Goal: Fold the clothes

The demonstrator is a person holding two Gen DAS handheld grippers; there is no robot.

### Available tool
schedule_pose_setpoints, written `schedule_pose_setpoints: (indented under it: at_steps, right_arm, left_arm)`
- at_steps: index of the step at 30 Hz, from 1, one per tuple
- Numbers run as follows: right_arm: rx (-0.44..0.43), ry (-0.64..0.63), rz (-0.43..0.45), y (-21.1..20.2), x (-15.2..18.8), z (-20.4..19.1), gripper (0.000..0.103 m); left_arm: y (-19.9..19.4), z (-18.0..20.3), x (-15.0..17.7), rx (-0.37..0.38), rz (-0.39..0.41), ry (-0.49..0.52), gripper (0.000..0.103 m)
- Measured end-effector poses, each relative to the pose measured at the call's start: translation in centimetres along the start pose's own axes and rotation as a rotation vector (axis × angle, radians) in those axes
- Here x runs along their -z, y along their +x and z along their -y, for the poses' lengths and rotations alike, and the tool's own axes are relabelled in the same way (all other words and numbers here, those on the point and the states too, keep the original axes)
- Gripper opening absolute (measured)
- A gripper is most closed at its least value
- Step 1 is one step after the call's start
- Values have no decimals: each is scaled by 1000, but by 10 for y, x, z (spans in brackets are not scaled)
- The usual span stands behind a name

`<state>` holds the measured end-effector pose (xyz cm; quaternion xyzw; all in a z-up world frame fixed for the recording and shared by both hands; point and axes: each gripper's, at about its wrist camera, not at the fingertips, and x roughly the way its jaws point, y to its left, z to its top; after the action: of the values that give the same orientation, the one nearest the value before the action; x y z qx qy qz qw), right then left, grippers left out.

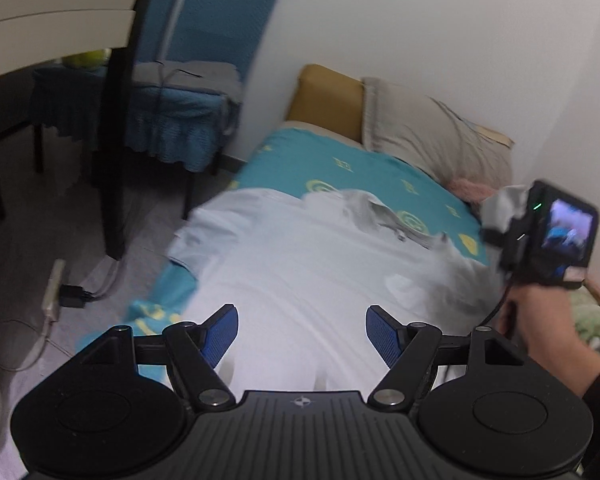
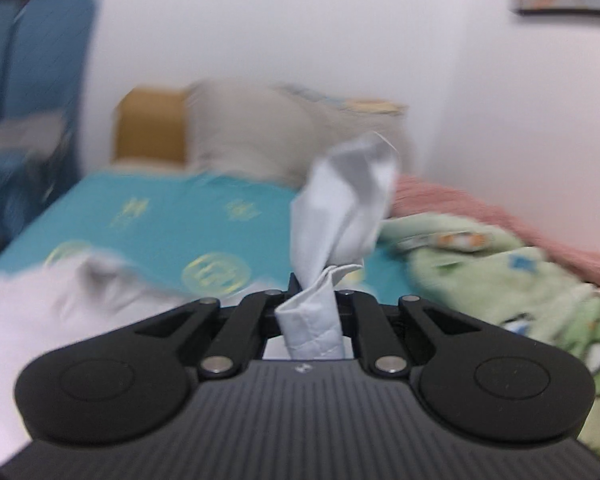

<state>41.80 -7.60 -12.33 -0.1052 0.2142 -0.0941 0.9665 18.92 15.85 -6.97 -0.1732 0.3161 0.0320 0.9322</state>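
Shirt (image 1: 300, 264) spread on bed (image 1: 292, 160), pillow (image 1: 428, 132) behind, chair (image 1: 188, 112) left of bed

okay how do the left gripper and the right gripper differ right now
The left gripper stands open, its blue fingers spread wide; the right gripper is shut, fingers pinched together. The left gripper holds nothing and hangs above the white garment on the bed; the right gripper clamps a bunched hemmed fold of that garment, lifted off the bed. Both are the same black hand-held design.
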Motion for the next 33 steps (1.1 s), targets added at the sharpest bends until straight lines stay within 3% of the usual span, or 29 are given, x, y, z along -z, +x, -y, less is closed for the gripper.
schedule_pose_setpoints:
  at_steps: [5,11,13,14,15,16,17,24,33]
  right_arm:
    - [-72,-101,-51,11,24,-77,9]
    - [-111,-63,-89,25,31,-84,11]
    - [-188,-5,-137,30,30,-73,16]
    - [-229,29,-170,31,29,-66,35]
    - [-266,69,-187,27,29,-58,47]
    - [-299,108,-189,19,28,-48,70]
    - [-329,142,-182,9,27,-38,82]
    - [-443,319,-168,-109,24,49,82]
    - [-402,582,-230,-269,86,181,83]
  left_arm:
    - [17,-18,-3,-48,-28,-29,73]
    - [37,-20,-2,-52,-51,-27,73]
    - [41,-17,2,-41,-66,-20,73]
    - [42,-14,4,-36,-72,-11,73]
    - [43,-12,5,-31,-79,-1,73]
    - [44,-9,7,-27,-84,9,73]
    - [43,-7,9,-24,-82,18,73]
    - [28,8,20,8,-70,55,73]
    - [-11,48,61,192,-149,139,73]
